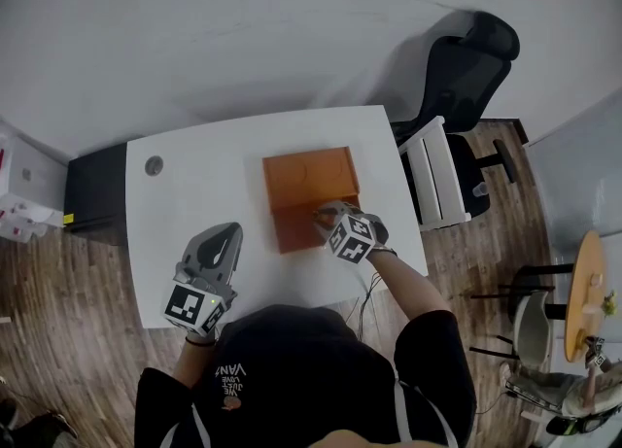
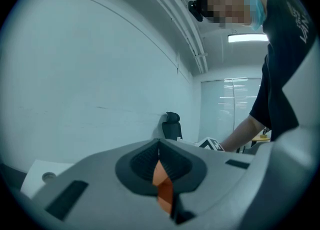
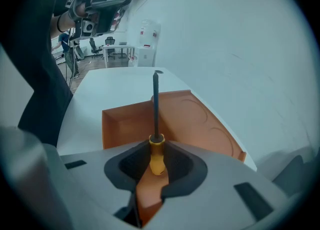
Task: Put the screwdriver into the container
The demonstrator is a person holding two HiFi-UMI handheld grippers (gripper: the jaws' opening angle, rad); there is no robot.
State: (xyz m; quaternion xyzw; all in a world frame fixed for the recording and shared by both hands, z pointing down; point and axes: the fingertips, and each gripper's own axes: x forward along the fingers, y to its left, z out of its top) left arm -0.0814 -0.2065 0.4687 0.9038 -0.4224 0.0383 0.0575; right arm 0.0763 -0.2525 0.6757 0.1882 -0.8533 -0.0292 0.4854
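An orange container (image 1: 292,230) lies open on the white table (image 1: 194,193), its lid (image 1: 311,176) folded back on the far side. My right gripper (image 1: 328,217) hovers over the container's near right corner, shut on a screwdriver (image 3: 155,119) by its yellow handle (image 3: 157,158). The dark shaft points out over the open tray (image 3: 125,119), with the lid (image 3: 200,124) to its right. In the right gripper view the gripper (image 3: 156,168) grips only the handle's end. My left gripper (image 1: 224,242) is over bare table left of the container, shut and holding nothing (image 2: 160,174).
A black office chair (image 1: 457,77) and a white slatted stand (image 1: 435,182) are past the table's right edge. A round cable hole (image 1: 154,165) sits near the table's far left corner. A black cabinet (image 1: 95,193) adjoins the left side.
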